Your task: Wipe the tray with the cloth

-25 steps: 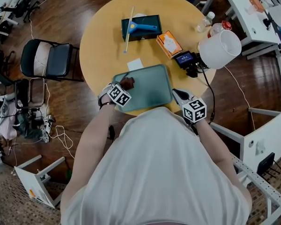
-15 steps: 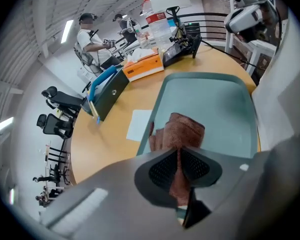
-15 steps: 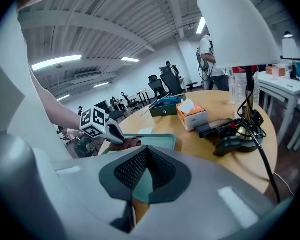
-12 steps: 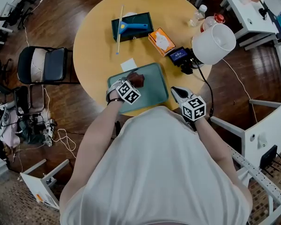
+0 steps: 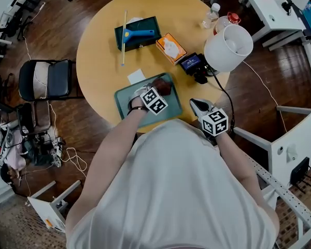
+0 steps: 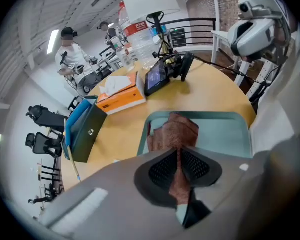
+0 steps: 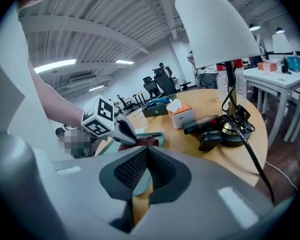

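A teal tray (image 5: 125, 108) lies at the near edge of the round wooden table (image 5: 98, 56). A brown cloth (image 5: 162, 84) rests on the tray's far right part. My left gripper (image 5: 159, 91) is shut on that cloth. In the left gripper view the cloth (image 6: 176, 131) runs out from between the pads of the left gripper (image 6: 179, 156) onto the tray (image 6: 225, 134). My right gripper (image 5: 193, 104) sits just right of the tray by the table edge. In its own view the right gripper (image 7: 146, 153) is shut, and the tray's rim (image 7: 157, 135) shows just beyond it.
A white lamp (image 5: 228, 46) with its cable stands at the right of the table, with a dark device (image 5: 189, 62) by it. Farther back are an orange tissue box (image 5: 171, 48), a dark box with a blue scraper (image 5: 137, 33), a thin stick (image 5: 124, 38) and a white card (image 5: 136, 76). A chair (image 5: 46, 79) stands to the left.
My left gripper has dragged the cloth across the tray from its left part toward the far right corner. The right gripper has stayed by the tray's right edge.
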A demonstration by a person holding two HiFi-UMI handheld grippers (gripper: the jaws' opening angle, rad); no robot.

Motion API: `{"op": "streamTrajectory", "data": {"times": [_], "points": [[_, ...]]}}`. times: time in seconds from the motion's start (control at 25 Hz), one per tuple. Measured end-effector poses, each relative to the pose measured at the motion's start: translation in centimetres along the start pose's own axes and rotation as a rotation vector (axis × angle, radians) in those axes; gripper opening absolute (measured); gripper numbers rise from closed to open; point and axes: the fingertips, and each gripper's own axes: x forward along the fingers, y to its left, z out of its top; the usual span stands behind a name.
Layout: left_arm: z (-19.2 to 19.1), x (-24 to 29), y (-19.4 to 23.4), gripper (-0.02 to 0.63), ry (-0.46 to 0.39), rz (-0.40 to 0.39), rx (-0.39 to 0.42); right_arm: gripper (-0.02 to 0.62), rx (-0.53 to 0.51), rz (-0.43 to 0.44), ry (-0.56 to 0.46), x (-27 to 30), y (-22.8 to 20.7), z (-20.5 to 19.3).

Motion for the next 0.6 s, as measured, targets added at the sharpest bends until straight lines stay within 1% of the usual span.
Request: {"op": "streamTrajectory", "data": {"times": [0.12,0.24,0.44,0.52,0.6], "points": [[0.7,0.1,-0.9,0.029,-0.002,-0.011,0.021,0.003,0.0,0.003,-0.004,0.1,-0.2,0.3],[1.0,0.6,-0.1,0.029,0.008,0.007,0.008,0.003,-0.011,0.006,-0.011,0.1,-0.3,0.8],[1.7,1.2,3.2,0.029,0.027,0.068,-0.066,0.003,-0.005,-0.008,-0.017,-0.7,-0.6,0.4],[1.9,1.2,4.1,0.029,0.031,0.079,-0.098,0.003,0.007,-0.019,-0.02,-1.2,-0.8,0.1],[1.7,1.3,4.3,0.029,0.042,0.08,-0.102,0.003,0.017,-0.028,-0.021,-1.6,-1.1,-0.3]]}}
